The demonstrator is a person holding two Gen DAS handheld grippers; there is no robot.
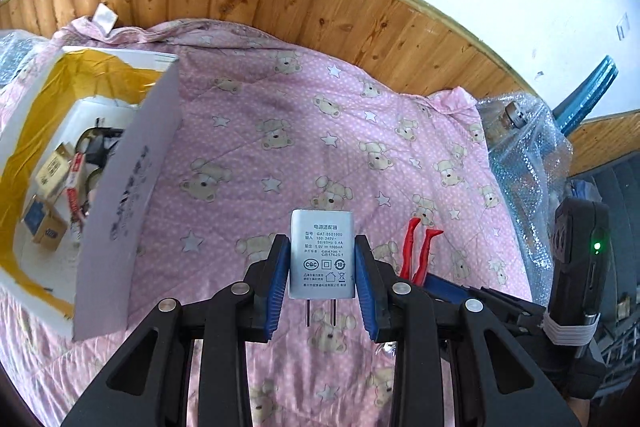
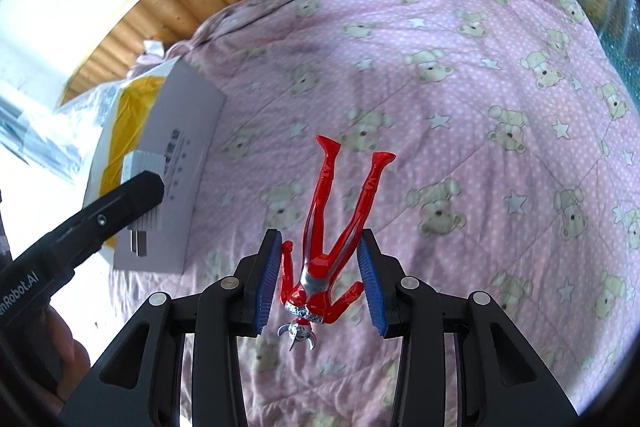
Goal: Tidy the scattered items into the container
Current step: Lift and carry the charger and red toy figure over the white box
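**Both tongs loaded beside the open box**

Left gripper (image 1: 322,269): blue pads closed on the sides of a white power adapter (image 1: 322,254), prongs pointing back toward the handle. Right gripper (image 2: 320,281): jaws narrowed around a red toy figure (image 2: 328,227), legs pointing forward, held above the pink quilt (image 2: 460,131). The cardboard box (image 1: 124,195), already holding small items, stands to the left of both tongs.

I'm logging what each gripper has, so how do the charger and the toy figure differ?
The charger is a flat silver-grey block with printed text; the toy figure is slim, glossy red and silver. The charger's prongs point toward the camera, while the figure's legs point away, head nearest. Both sit between blue pads above the pink quilt: charger in the left gripper, figure in the right gripper.
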